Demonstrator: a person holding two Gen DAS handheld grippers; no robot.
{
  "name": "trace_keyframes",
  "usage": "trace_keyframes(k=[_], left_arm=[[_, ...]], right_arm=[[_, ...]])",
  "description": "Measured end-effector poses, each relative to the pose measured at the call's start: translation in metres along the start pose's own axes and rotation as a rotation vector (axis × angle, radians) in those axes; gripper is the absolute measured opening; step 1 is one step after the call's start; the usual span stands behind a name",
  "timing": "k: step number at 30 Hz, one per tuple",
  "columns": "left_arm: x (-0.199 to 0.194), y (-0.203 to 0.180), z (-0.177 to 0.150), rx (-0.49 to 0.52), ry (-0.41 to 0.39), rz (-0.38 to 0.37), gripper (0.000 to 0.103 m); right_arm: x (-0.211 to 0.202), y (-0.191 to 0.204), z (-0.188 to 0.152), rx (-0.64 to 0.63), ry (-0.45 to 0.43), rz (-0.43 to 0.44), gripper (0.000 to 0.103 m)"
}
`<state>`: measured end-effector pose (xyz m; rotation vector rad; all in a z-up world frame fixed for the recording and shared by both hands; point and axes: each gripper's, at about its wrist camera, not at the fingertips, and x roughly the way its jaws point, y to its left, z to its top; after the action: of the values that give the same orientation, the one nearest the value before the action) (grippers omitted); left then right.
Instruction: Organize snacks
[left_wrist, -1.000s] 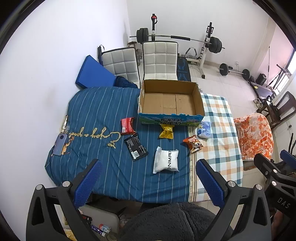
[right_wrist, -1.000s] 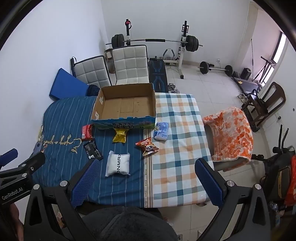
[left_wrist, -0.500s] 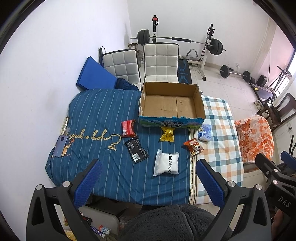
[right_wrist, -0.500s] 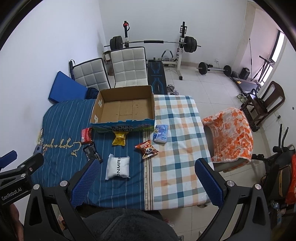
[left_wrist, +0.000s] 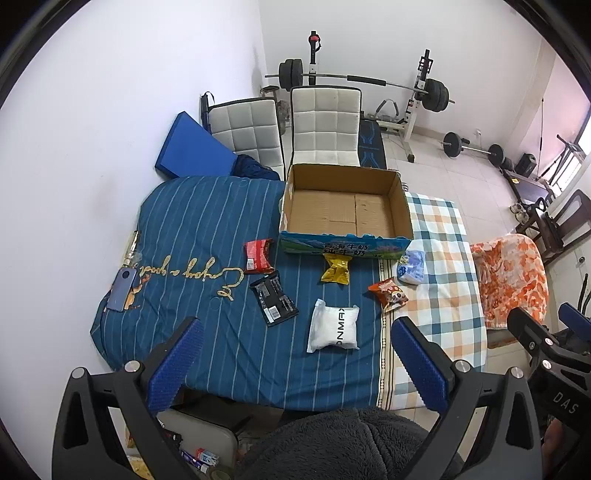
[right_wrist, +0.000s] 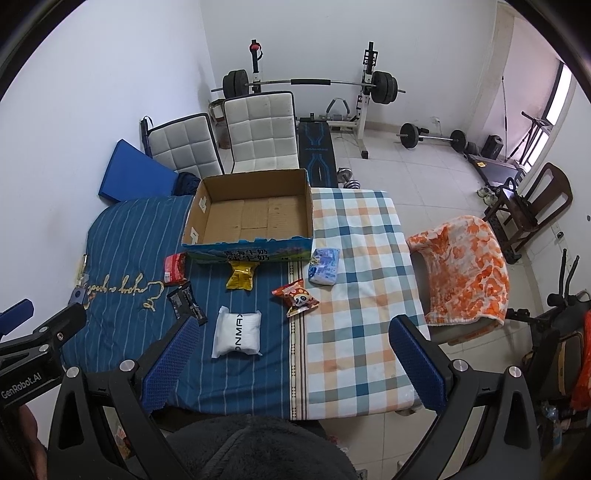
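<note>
Bed (left_wrist: 207, 221): white pack (left_wrist: 334, 329) btwn left gripper (left_wrist: 295, 360) fingers.

The white packet (left_wrist: 334, 329) carries dark letters reading "ONMAX", seen upside down. The box (right_wrist: 246, 254) has Chinese characters on its blue front wall, "青海牛奶" above a second line that is partly hidden. The blue cover (left_wrist: 207, 236) bears gold script, seen upside down, beginning "Enjoy a good". In the right wrist view the left gripper (right_wrist: 37, 334) reads "GenRobot.AI"; in the left wrist view the right gripper (left_wrist: 546, 334) reads "DAS".
</note>
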<state>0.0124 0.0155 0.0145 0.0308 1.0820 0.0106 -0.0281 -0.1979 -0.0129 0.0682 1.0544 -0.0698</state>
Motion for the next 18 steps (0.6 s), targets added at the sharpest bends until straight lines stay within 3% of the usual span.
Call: trace_keyframes(k=[18], left_arm=[[0.004, 0.0037, -0.0002, -0.01, 0.005, -0.005, 0.103]], right_arm=[[-0.0011, -0.0002, -0.0012, -0.026, -0.035, 0.002, 0.103]])
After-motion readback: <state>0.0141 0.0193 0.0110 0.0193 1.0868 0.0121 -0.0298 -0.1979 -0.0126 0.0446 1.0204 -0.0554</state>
